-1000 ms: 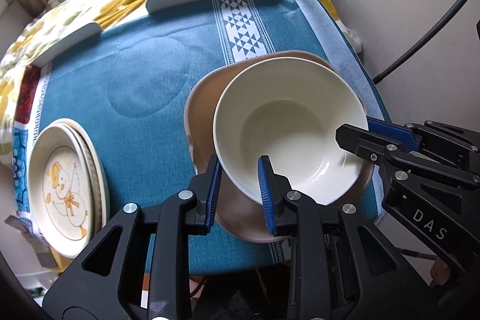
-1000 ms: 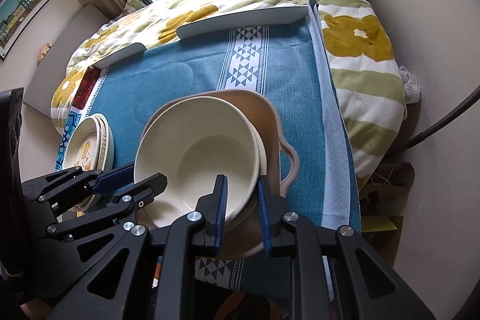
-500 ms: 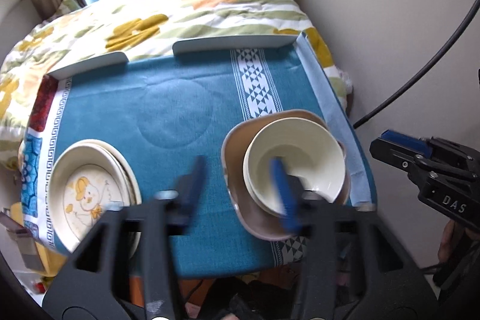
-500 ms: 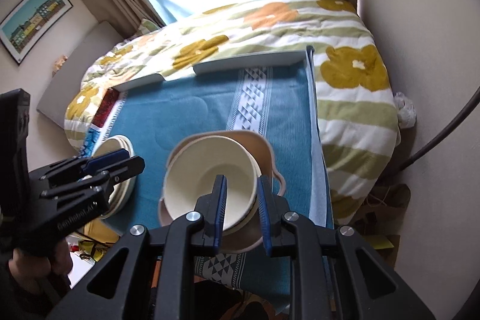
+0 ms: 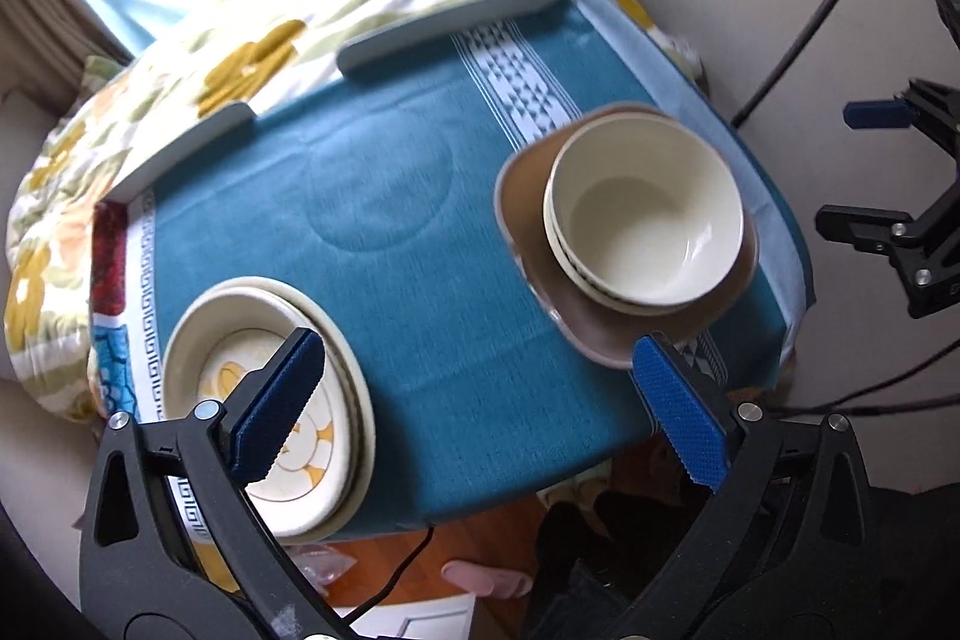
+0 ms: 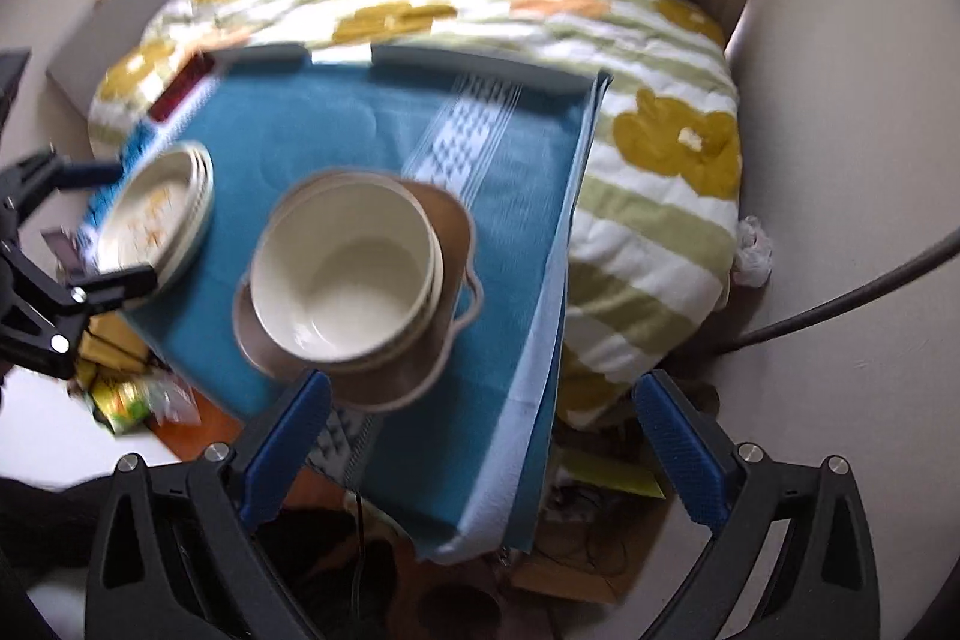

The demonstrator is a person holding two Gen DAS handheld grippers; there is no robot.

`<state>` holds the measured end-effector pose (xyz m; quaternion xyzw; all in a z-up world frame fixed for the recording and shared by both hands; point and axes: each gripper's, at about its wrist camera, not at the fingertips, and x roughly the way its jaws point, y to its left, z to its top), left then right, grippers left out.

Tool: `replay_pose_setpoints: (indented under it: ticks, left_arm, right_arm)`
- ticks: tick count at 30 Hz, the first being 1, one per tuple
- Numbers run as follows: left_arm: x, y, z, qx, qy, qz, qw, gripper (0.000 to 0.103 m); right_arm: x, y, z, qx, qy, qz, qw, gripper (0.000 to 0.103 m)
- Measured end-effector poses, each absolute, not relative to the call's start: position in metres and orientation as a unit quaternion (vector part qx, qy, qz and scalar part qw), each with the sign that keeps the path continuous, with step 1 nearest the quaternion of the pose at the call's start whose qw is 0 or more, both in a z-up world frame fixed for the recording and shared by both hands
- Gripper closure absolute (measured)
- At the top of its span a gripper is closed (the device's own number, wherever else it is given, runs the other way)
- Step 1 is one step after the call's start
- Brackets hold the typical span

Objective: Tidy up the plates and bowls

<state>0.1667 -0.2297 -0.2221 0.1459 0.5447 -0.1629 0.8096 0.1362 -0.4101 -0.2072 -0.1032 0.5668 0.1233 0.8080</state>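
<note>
Both my jaws have just been opening, nothing between them; the stacked bowls (image 5: 645,226) overhang the surface's (image 5: 384,220) right edge and could tip.

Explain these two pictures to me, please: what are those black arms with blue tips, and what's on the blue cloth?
They are two hand-held grippers, each with its own camera looking along its fingers. One picture comes from the left gripper, the other from the right gripper. Both have just been opening, and nothing is between their blue pads. On the blue tablecloth sit cream bowls nested on a brown dish, and a stack of plates with a printed picture. Nothing is held.
</note>
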Motion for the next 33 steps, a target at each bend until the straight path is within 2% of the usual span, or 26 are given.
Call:
replay_pose_setpoints:
  ticks: [1,3,5,7,9,11,13,17,20,33]
  left_arm:
    - [0.169,-0.233,-0.229,0.147,0.554,-0.164,0.803,0.005]
    - [0.175,-0.237,-0.244,0.138,0.574,-0.169,0.789,0.013]
    - [0.18,-0.24,-0.26,0.134,0.595,-0.172,0.774,0.027]
    - [0.185,-0.244,-0.274,0.136,0.609,-0.174,0.762,0.038]
    - [0.189,-0.248,-0.283,0.118,0.618,-0.19,0.753,0.041]
    - [0.192,-0.255,-0.294,0.123,0.63,-0.195,0.741,0.05]
    - [0.193,-0.263,-0.304,0.122,0.638,-0.203,0.733,0.054]
    - [0.191,-0.275,-0.318,0.104,0.649,-0.228,0.718,0.08]
    - [0.189,-0.28,-0.321,0.11,0.646,-0.226,0.721,0.081]
    - [0.181,-0.275,-0.304,0.114,0.611,-0.223,0.751,0.084]
  right_arm:
    - [0.139,-0.41,-0.215,-0.108,0.576,0.125,0.801,0.006]
    - [0.147,-0.408,-0.232,-0.109,0.599,0.133,0.782,0.026]
    - [0.153,-0.404,-0.247,-0.113,0.617,0.142,0.766,0.035]
    - [0.156,-0.4,-0.261,-0.124,0.63,0.148,0.753,0.039]
    - [0.159,-0.397,-0.271,-0.119,0.64,0.158,0.743,0.044]
    - [0.163,-0.394,-0.279,-0.115,0.648,0.165,0.735,0.047]
    - [0.167,-0.393,-0.288,-0.112,0.656,0.169,0.727,0.051]
    - [0.171,-0.39,-0.298,-0.085,0.668,0.193,0.714,0.072]
    - [0.17,-0.383,-0.301,-0.096,0.667,0.202,0.71,0.082]
    - [0.158,-0.378,-0.29,-0.107,0.628,0.202,0.744,0.084]
